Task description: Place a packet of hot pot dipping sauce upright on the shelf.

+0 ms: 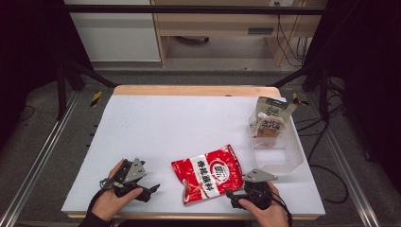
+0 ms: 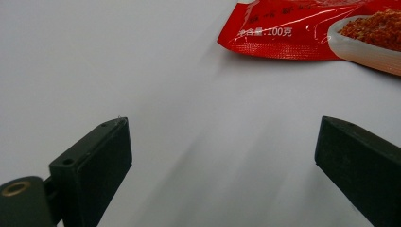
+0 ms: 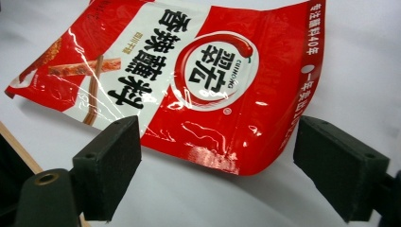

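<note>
Red seasoning packet (image 1: pixel 207 173) lies flat on the white table (image 1: pixel 179 123), near its front edge, between the two grippers. Right gripper (image 3: pixel 217 163) — jaws spread wide around the packet's near corner, gripping nothing. Left gripper (image 2: pixel 222 156) gapes over bare table.

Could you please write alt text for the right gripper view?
A red seasoning packet lies flat on the white table, its near edge between the open black jaws of the right gripper, which do not touch it.
</note>
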`<move>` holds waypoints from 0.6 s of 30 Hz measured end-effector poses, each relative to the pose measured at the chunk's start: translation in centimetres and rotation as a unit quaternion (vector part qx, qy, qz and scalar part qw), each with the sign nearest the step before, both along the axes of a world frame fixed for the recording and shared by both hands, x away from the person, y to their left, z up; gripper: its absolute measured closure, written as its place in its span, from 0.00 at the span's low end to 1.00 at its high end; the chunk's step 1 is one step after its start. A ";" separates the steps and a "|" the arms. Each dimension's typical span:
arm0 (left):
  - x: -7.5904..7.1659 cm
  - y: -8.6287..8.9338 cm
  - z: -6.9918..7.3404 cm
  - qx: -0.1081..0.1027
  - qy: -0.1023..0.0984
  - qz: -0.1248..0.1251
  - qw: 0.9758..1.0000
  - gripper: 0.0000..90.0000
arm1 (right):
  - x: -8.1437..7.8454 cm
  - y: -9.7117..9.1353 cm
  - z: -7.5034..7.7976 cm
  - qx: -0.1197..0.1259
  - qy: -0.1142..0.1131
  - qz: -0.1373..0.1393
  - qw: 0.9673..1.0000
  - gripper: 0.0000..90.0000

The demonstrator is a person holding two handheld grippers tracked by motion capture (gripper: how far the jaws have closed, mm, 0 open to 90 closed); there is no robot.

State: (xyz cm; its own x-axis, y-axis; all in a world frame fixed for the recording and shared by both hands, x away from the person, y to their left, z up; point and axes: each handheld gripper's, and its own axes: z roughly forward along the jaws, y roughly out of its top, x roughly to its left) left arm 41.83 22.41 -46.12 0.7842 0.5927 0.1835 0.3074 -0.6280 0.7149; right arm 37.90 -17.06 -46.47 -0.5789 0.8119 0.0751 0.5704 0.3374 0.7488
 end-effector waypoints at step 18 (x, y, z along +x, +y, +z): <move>0.1 -0.1 0.1 -0.004 0.000 -0.002 1.000 0.05 | 1.1 1.5 1.2 -0.040 -0.028 -0.005 0.999 0.69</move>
State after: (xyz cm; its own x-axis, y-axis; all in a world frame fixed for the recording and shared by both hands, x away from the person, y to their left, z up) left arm 41.92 22.32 -46.01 0.7862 0.5919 0.1778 0.3060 -0.6228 0.7201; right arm 38.99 -15.56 -45.24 -0.5715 0.8203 -0.0226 0.5329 0.3919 0.7499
